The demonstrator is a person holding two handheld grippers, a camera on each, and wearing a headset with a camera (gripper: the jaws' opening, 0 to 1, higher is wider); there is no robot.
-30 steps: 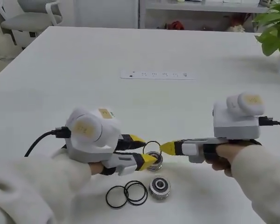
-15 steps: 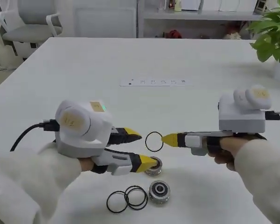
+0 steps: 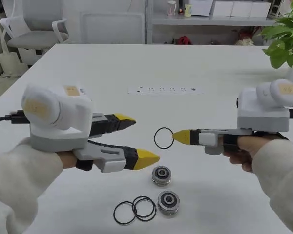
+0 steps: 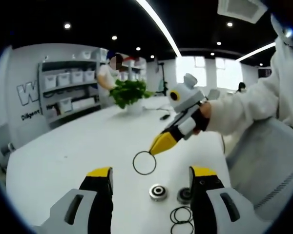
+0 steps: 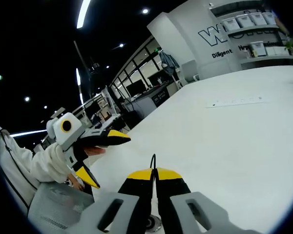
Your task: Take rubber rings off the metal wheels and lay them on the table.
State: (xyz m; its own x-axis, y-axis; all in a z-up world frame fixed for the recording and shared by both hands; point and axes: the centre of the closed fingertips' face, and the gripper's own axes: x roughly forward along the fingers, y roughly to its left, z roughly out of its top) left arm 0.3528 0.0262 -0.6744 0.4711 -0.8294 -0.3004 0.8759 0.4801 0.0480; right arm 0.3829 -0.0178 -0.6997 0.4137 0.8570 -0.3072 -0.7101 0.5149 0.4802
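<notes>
One still to lay down: holds a thin black rubber ring (image 3: pixel 155 138) in the air above the white tabletop (image 3: pixel 88 73), pinched by its edge in the closed jaws of the right gripper (image 3: pixel 178 137), apparently freed and ready for placing. Poses the left gripper (image 3: pixel 144 139) opposite, jaws wide apart and empty. Leaves two small silver metal wheels (image 3: pixel 161 175) below, near loose black rings (image 3: pixel 134 209) lying flat.
</notes>
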